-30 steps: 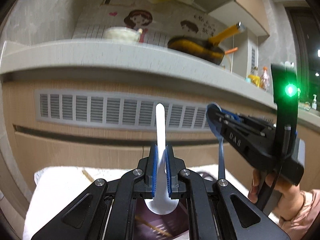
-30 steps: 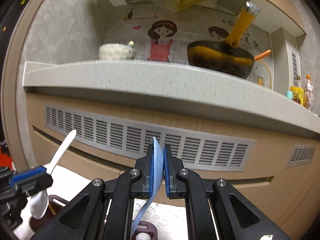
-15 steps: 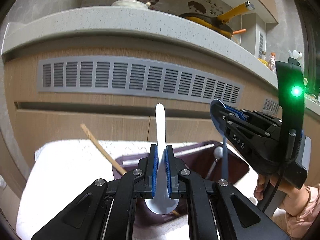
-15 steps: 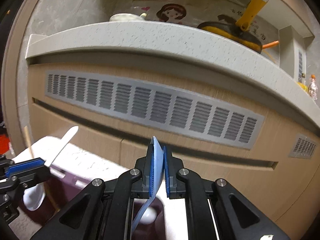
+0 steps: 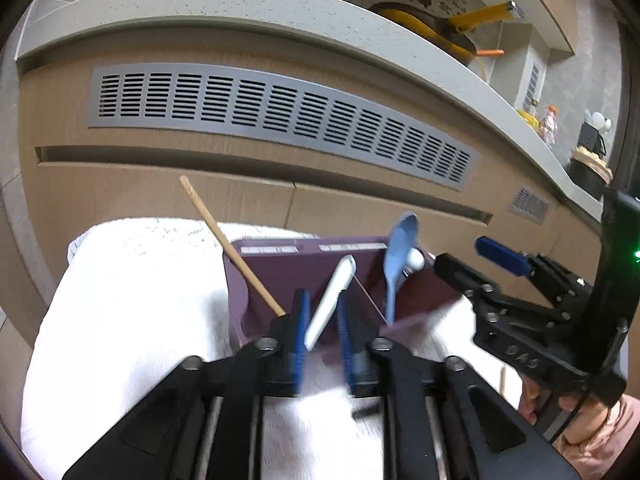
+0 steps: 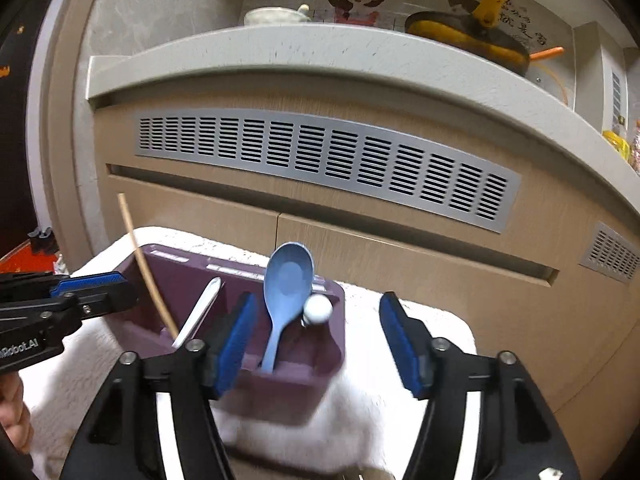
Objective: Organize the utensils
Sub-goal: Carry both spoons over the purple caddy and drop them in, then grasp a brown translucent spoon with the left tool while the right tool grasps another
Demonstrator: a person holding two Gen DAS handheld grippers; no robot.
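Both grippers had just been opening over the purple organizer, which sat on a white cloth. The left gripper stood with its fingers slightly parted, and the white spoon leaned loose between them, handle up, in the organizer's middle compartment. The right gripper stood wide open, empty; the blue spoon rested between its fingers, untouched, bowl up, beside a white-knobbed utensil. A wooden chopstick leaned left of the left fingers. Both spoons looked light, stiff plastic, likely slippery; gripping the flat handle mid-length would probably hold best.
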